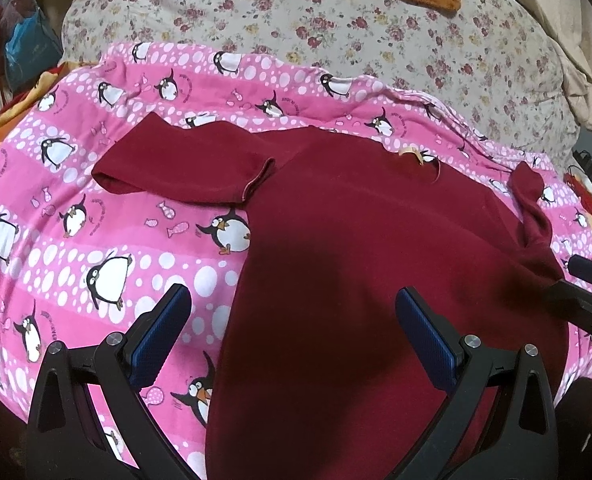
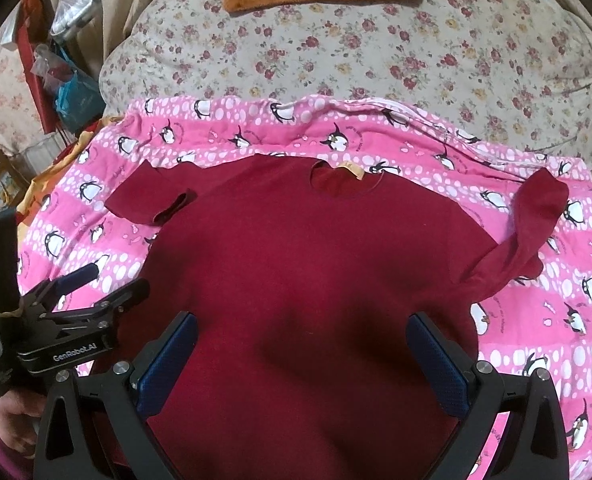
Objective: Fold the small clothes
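Shirt (image 2: 296, 264) in dark red is spread flat, neck away from the cameras, on a pink penguin blanket (image 2: 536, 320) that covers the near part of a bed; a floral quilt (image 2: 336, 40) lies beyond it. Both grippers are held low over the lower body of the shirt. The left gripper (image 1: 294, 344) is seen wide open with nothing between its blue pads, half over the shirt's left edge and half over the blanket. The right gripper (image 2: 302, 364) is also wide open and empty, centred over the cloth. No fold appears to have been made yet, so the step in hand is judged to be the first one.

The left sleeve (image 1: 184, 168) lies flat and spread out to the side; the right sleeve (image 2: 528, 232) is twisted and bunched (it would probably need smoothing before being turned in). The next move is judged to call for one side edge or sleeve being pinched and carried across the body.

Open blanket is seen on both sides of the shirt. The blanket's far edge is near the collar (image 2: 344, 176), and clutter (image 2: 64, 80) stands well apart, off the bed's left side.
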A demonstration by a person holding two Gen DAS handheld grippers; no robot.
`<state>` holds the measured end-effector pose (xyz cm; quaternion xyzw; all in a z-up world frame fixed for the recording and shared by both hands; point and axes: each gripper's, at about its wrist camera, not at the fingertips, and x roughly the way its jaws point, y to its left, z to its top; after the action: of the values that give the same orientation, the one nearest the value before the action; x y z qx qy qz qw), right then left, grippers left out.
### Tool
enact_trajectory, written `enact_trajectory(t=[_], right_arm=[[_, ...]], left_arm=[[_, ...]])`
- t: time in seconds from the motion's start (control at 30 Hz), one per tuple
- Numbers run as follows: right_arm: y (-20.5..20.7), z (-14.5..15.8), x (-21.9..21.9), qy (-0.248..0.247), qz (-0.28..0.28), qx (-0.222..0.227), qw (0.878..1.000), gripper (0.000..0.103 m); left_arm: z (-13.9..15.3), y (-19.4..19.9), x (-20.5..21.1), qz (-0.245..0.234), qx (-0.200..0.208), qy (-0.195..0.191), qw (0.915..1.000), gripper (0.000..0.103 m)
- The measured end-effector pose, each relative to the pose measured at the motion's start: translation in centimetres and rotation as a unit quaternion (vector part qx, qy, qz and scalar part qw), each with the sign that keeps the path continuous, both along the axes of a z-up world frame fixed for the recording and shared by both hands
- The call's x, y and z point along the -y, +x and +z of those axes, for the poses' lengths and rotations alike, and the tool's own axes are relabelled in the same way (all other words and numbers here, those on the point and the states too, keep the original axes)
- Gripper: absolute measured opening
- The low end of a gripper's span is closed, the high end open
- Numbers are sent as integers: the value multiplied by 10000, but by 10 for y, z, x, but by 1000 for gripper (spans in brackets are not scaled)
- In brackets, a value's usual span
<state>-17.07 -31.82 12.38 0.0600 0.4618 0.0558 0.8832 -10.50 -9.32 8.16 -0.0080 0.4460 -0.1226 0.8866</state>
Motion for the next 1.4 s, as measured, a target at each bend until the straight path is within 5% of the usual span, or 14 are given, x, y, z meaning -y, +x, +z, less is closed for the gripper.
enact_trajectory(t=[1.0,1.4], right_arm=[[4,-28,-4,410,239,52,9989,103],[5,-27,9,431,2,-81,9990,103]], left_arm=[[14,-4,24,-93,-9,743,9972,102],[10,-2,20,-9,67,513,9987,102]])
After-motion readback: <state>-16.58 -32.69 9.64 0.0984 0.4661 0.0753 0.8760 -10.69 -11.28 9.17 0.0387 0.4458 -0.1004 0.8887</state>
